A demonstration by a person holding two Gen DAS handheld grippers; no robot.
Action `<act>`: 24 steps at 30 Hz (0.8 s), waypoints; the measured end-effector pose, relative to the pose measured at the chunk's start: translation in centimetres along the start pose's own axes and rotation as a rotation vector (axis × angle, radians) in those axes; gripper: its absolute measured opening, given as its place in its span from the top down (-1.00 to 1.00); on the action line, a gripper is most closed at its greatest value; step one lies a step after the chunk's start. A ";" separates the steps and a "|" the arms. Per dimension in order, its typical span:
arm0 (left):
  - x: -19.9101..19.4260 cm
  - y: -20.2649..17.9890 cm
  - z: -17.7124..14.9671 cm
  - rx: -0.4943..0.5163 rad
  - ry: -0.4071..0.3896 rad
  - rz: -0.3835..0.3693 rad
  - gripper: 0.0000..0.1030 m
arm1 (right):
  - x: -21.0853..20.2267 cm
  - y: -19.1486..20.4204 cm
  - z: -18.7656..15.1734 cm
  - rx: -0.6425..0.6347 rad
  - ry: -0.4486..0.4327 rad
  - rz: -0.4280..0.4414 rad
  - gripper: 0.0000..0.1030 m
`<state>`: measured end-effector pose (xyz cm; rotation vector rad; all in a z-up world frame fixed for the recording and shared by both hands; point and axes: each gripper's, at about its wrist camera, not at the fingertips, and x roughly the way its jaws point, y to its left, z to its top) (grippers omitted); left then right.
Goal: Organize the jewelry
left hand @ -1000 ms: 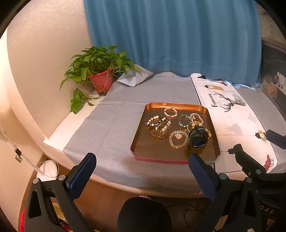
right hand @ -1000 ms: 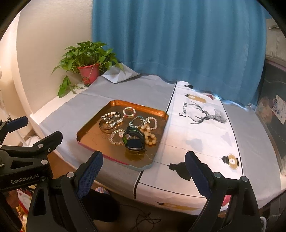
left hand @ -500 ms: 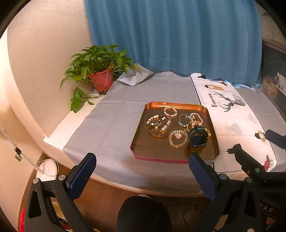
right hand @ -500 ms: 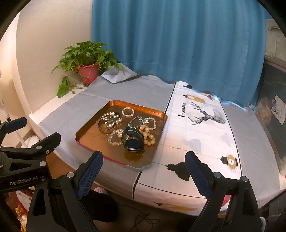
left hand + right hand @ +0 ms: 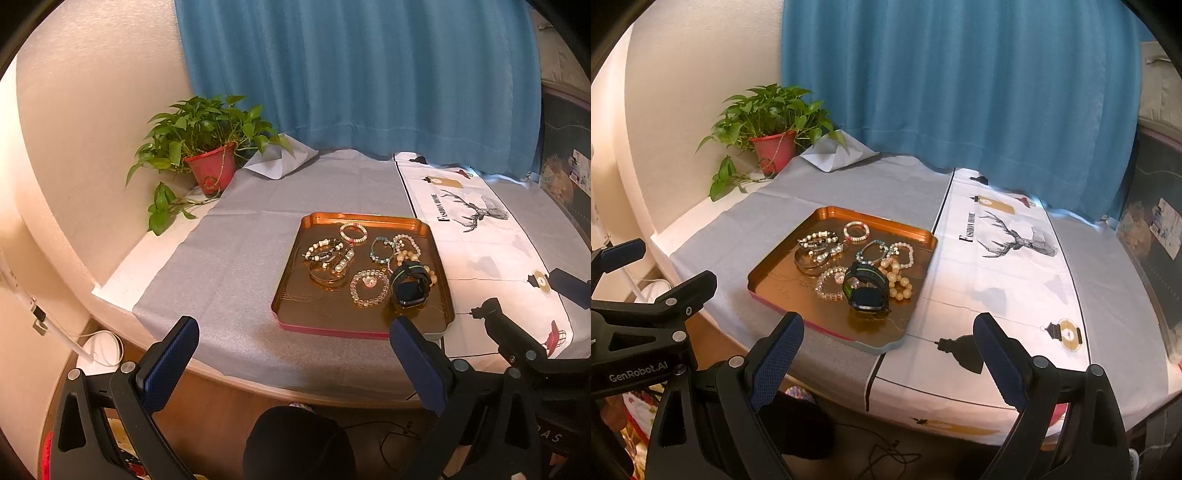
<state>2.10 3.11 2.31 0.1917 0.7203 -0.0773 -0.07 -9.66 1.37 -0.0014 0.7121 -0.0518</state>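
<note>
Now both tools sit nearer the tray.

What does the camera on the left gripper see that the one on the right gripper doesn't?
Only the left wrist view shows a white cable by the wall low on the left and something dark and rounded below the table edge.

Only the right wrist view shows the cloth's lantern print in full and the left gripper's body marked GenRobot.AI.

Both show the copper tray of bracelets with the black watch, the potted plant, the blue curtain and the deer print. Both grippers, left gripper and right gripper, are open and empty.
</note>
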 end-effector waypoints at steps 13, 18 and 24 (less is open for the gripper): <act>-0.1 -0.1 -0.1 0.000 0.000 0.002 -0.99 | 0.0 0.0 -0.1 0.000 0.001 0.001 -0.80; -0.2 0.0 0.0 0.001 -0.002 0.005 -0.99 | 0.0 -0.2 -0.1 0.000 0.003 0.003 -0.80; 0.0 0.7 0.4 0.002 -0.002 0.009 -0.99 | 0.0 -0.2 -0.2 -0.004 0.003 0.005 -0.80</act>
